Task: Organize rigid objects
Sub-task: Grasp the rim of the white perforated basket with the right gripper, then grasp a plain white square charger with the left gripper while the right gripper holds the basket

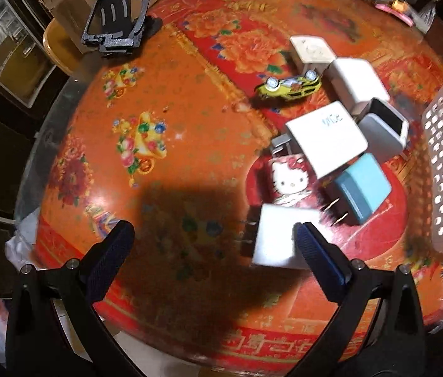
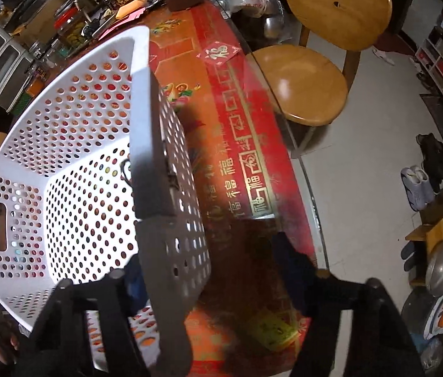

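1. The left gripper was seen pointed down at the round table, fingers spread wide apart with nothing clamped between them.
2. A white charger was spotted just inside the right-hand fingertip of that gripper. It couldn't be told whether they were touching, since things were kinda blurry there.
3. The rest of the pile was found a bit further out on the red flowery cloth: a Hello Kitty block, a blue plug, a bigger white adapter, a grey box, more white blocks behind, and a yellow toy car flipped on its roof.
4. A black phone stand was noticed way off at the far left edge.
5. The white perforated basket was parked at the right of the pile, looking empty in the right wrist view.
6. The right gripper was seen straddling the basket's near wall, one finger inside and one outside. The jaws were only partly closed, and the pads didn't seem to be pressed on the wall.
7. A wooden chair was visible beside the table.
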`<state>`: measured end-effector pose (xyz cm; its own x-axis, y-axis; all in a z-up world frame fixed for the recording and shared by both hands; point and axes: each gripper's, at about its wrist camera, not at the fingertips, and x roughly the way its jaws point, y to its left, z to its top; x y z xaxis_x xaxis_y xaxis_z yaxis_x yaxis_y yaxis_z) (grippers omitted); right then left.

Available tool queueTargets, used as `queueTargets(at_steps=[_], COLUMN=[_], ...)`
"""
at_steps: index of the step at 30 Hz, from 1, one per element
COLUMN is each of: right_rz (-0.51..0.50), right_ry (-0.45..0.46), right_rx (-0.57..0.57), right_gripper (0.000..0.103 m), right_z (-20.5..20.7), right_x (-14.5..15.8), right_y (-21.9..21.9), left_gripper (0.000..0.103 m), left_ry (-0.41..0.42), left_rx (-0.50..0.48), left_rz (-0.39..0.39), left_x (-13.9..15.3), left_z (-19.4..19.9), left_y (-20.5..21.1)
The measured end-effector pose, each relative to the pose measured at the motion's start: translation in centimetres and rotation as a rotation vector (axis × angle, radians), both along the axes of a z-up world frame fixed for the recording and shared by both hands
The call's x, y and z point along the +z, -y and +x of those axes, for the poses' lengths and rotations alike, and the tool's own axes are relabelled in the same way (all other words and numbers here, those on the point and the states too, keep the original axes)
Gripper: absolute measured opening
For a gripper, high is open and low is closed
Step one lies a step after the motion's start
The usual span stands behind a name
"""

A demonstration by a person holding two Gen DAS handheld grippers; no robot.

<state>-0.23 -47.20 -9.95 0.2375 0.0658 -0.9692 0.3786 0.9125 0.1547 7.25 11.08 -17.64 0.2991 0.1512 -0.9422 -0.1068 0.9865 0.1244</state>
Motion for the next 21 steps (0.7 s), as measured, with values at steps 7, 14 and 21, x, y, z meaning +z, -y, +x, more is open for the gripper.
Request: queueTargets(at_steps=[7, 14, 21], right_rz=[-0.009, -0.015, -0.019], right_ry=[-0.02, -0.037, -0.049], right_rx=[0.022, 0.011, 0.008], right_gripper=[0.028, 0.019, 0.012], right_z=[0.6, 0.8, 0.9], right_x=[-0.3, -0.8, -1.2], right_y=[-1.2, -2.0, -2.5], left_gripper=[0.1, 0.098, 0.093], left_ry=[0.025, -0.008, -0.022], left_rx=[-0.045, -0.102, -0.083], left_rz=[-0.057, -0.056, -0.062], left_x=[0.6, -0.8, -2.1], left_z=[-0.5, -0.9, -0.4], left_y=[0.5, 2.6, 2.5])
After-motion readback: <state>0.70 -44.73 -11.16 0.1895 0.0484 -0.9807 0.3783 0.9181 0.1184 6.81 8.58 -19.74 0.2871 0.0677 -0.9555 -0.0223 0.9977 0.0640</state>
